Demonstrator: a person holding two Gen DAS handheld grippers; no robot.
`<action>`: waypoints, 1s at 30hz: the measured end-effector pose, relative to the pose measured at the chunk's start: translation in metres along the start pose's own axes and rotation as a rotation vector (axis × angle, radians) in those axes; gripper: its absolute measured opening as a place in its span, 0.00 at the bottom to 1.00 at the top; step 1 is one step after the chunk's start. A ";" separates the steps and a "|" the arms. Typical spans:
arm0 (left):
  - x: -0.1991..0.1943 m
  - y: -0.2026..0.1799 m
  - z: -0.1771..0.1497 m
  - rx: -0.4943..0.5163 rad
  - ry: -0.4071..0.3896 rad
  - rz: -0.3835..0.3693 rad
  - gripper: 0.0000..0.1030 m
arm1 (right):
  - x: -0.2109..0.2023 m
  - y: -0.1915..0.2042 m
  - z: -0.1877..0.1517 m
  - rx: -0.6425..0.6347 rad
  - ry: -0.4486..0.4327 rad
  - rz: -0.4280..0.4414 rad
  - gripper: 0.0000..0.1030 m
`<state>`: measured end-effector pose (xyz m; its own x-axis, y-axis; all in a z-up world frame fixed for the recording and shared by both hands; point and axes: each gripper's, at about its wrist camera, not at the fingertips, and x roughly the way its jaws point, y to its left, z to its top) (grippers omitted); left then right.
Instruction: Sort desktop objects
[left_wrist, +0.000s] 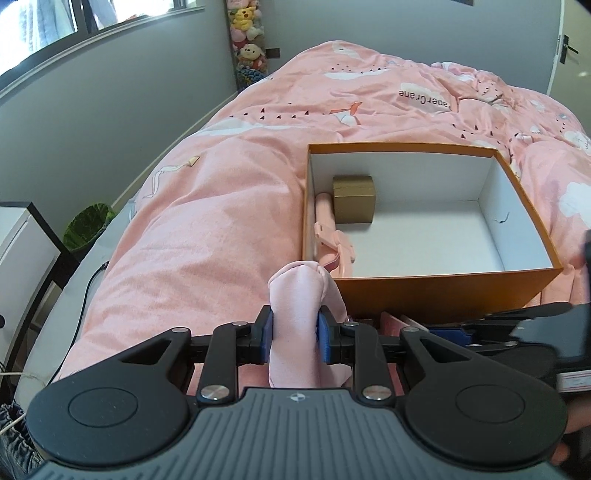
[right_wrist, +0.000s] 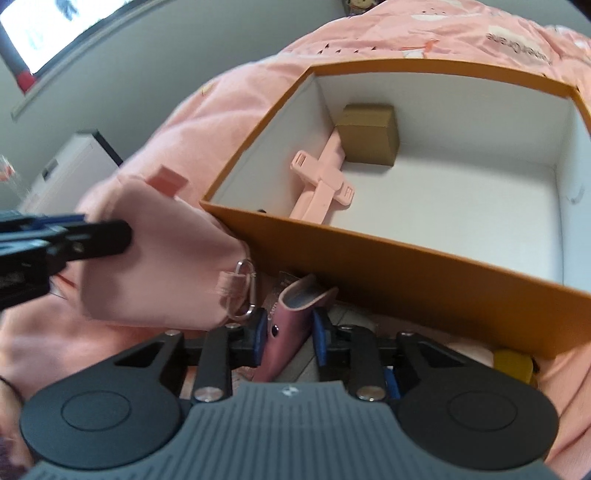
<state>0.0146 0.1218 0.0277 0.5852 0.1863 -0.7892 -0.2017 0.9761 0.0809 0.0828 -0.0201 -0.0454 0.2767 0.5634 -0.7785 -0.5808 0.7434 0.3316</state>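
A pink duvet (left_wrist: 229, 192) covers the bed under a grey wall, and an orange box (left_wrist: 436, 291) sits on it, lid off, white inside. Down in the box's left corner there's a small brown carton (left_wrist: 354, 199) with a pink plastic holder (right_wrist: 321, 181) lying just in front of it, touching it. The left gripper (left_wrist: 294, 334) is just short of the box's near wall, its blue pads pinching a soft pink pouch (left_wrist: 297, 317) that stands up between them; a silver carabiner (right_wrist: 243, 291) hangs off the pouch. Over to the right gripper (right_wrist: 288, 339), low beside the box's near wall: a dark pink case (right_wrist: 284, 332) sits between its jaws, partly spread, left pad against it, a sliver of gap on the right.
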 end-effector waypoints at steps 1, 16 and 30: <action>-0.002 -0.003 0.001 0.007 -0.006 -0.002 0.27 | -0.007 -0.002 -0.002 0.012 -0.009 0.016 0.26; -0.041 -0.058 0.009 0.069 -0.126 -0.189 0.27 | -0.130 -0.064 -0.034 0.227 -0.171 0.134 0.18; -0.012 -0.121 -0.024 0.238 -0.088 -0.231 0.27 | -0.138 -0.145 -0.075 0.478 -0.125 0.027 0.23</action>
<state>0.0131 -0.0013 0.0131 0.6615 -0.0442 -0.7486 0.1275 0.9904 0.0542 0.0716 -0.2330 -0.0261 0.3729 0.6023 -0.7058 -0.1811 0.7933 0.5813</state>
